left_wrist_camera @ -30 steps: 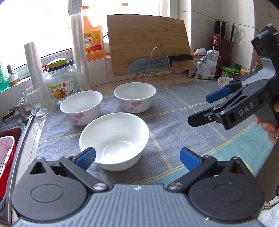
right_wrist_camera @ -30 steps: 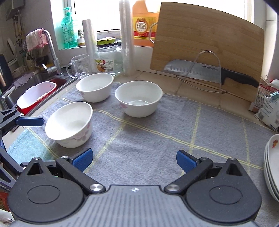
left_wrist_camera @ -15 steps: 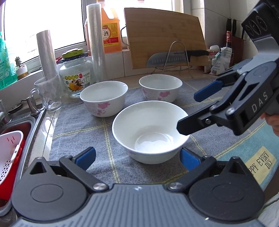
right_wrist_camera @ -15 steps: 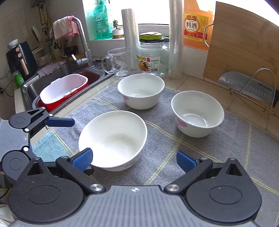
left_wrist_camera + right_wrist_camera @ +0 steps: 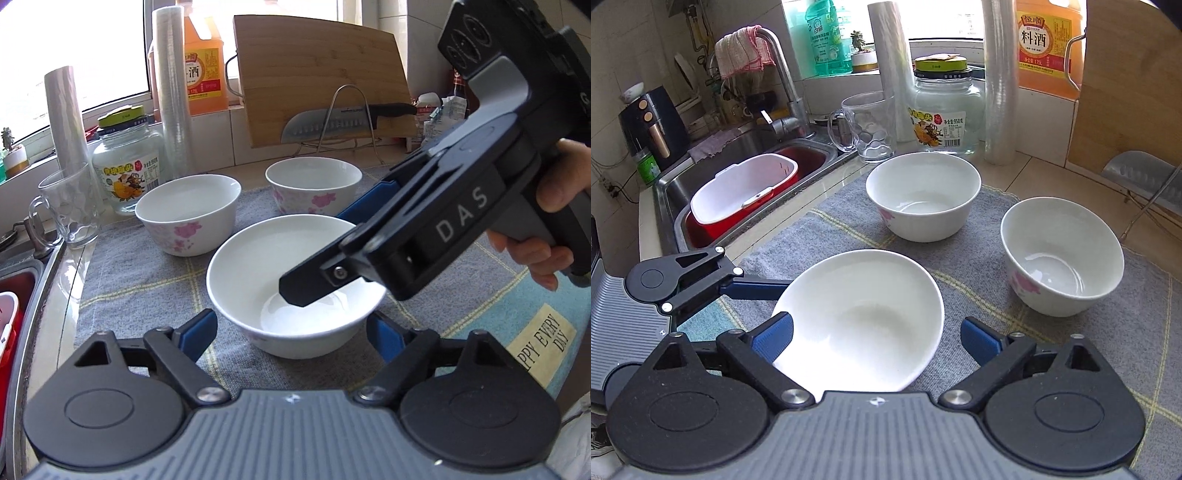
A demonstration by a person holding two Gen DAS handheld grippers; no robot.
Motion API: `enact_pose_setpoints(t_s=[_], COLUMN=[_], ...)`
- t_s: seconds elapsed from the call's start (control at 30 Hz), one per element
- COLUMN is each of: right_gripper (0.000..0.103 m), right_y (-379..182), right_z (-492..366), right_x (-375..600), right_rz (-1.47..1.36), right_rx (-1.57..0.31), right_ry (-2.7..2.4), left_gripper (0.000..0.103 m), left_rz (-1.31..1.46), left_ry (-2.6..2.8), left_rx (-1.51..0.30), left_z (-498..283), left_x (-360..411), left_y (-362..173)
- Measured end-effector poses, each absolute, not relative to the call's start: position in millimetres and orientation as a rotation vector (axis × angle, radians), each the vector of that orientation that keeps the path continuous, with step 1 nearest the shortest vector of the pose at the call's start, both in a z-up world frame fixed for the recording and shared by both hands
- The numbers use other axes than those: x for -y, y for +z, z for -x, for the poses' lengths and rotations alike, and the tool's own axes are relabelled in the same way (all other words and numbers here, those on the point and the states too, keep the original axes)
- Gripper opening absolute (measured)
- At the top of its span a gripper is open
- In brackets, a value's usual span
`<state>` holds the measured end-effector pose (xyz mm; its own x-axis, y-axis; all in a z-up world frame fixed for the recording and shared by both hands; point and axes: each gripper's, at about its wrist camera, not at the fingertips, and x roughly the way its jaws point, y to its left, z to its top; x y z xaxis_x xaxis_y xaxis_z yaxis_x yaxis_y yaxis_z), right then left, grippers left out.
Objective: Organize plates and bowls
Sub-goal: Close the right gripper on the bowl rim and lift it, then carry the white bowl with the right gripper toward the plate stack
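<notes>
Left gripper (image 5: pixel 291 334) closing round near bowl (image 5: pixel 255 266), contact unclear | right gripper (image 5: pixel 877 338) likewise, rim hidden

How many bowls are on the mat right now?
3. The wide bowl is nearest, between both tongs; one flowered bowl sits by the jar; another sits nearer the cutting board. Others may lie out of view.

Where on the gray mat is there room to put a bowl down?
Free: the gray mat in front of the right flowered bowl, and the strip near the sink. Crowded: the back, where the glass mug, jar and left flowered bowl stand close together.
</notes>
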<state>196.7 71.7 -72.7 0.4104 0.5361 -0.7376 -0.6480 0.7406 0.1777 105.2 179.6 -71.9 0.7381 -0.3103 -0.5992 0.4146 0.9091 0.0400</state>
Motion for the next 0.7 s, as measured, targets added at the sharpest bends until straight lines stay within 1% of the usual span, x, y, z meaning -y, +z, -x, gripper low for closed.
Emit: enact_pose_setpoints(t_s=[0.07, 0.13, 0.7], right_gripper=[0.091, 0.088, 0.085], right_y=[-73.0, -73.1, -70.0], right_z=[-198.7, -199.4, -202.6], right_x=[-72.5, -73.7, -70.3], right_rz=[0.143, 0.143, 0.124], right_rx=[-0.877, -0.879, -0.894], right_ry=[0.755, 0.765, 0.758], left_gripper=[0.085, 0.085, 0.085], left_rz=[-0.175, -0.175, -0.182], left_ry=[-0.408, -0.411, -0.427], left_rx=[-0.622, -0.62, -0.63], left_z=[-105.5, -106.2, -106.5], left_x=[-179.1, -178.8, -175.4], left_y=[-71.8, -71.6, -66.1])
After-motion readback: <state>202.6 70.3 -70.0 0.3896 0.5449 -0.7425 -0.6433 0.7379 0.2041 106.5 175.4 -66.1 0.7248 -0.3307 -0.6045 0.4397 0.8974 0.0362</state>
